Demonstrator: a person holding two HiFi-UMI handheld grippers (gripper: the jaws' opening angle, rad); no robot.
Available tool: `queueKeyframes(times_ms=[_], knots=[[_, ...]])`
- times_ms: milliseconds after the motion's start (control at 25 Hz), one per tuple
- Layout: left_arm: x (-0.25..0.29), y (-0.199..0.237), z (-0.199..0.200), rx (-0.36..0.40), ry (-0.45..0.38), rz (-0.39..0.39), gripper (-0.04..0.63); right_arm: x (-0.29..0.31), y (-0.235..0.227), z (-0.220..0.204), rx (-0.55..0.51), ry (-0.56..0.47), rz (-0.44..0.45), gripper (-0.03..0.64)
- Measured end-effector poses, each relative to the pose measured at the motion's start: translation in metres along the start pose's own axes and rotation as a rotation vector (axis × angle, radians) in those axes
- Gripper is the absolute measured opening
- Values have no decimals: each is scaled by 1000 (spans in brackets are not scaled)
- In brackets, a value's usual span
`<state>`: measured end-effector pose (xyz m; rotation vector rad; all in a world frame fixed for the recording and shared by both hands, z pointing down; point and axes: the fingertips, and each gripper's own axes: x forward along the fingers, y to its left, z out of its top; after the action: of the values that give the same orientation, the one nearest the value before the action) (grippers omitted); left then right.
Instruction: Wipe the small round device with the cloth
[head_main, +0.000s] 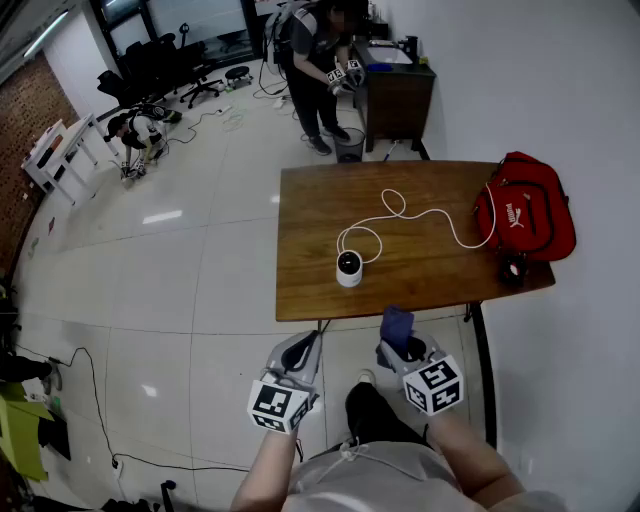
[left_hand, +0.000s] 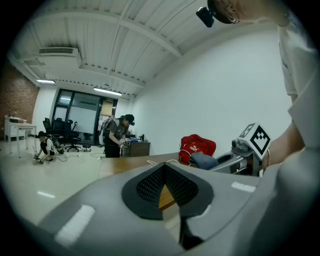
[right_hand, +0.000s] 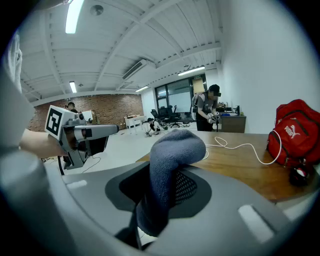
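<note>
Cloth, blue-grey and thick, is clamped between the jaws of my right gripper. It stands up out of the pads as a folded bundle, and its rounded top leans over toward the table. My left gripper is closed with its pads meeting at the tips and nothing caught between them. Only a sliver of wood shows through the gap behind them.

I hold both grippers side by side and near each other, off the near edge of the wooden table, over the pale tiled floor.

Ahead of them the small round device, white with a dark top face, stands on the table close to that near edge. It is apart from the cloth and from both grippers. A white cable loops beside it and snakes across the wood to a red bag at the right end of the table. A small dark round object lies just in front of the bag.

Beyond the table's far side a person stands at a dark cabinet holding another pair of grippers, with a black bin near their feet. Farther left, another person crouches on the floor near some office chairs.
</note>
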<state>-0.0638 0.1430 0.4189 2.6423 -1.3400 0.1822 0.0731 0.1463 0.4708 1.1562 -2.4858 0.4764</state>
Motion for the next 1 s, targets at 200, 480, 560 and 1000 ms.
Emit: queueKeyframes(times_ms=[200, 480, 560, 1000], knots=[[74, 40, 8, -45, -3, 29, 6, 60, -56, 21, -10, 32, 32, 110], [159, 62, -3, -93, 44, -56, 6, 138, -97, 29, -7, 102, 118, 110], [183, 65, -10, -87, 72, -71, 6, 155, -106, 29, 10, 103, 142, 110], [248, 85, -42, -127, 146, -104, 6, 194, -124, 4, 104, 174, 217, 110]])
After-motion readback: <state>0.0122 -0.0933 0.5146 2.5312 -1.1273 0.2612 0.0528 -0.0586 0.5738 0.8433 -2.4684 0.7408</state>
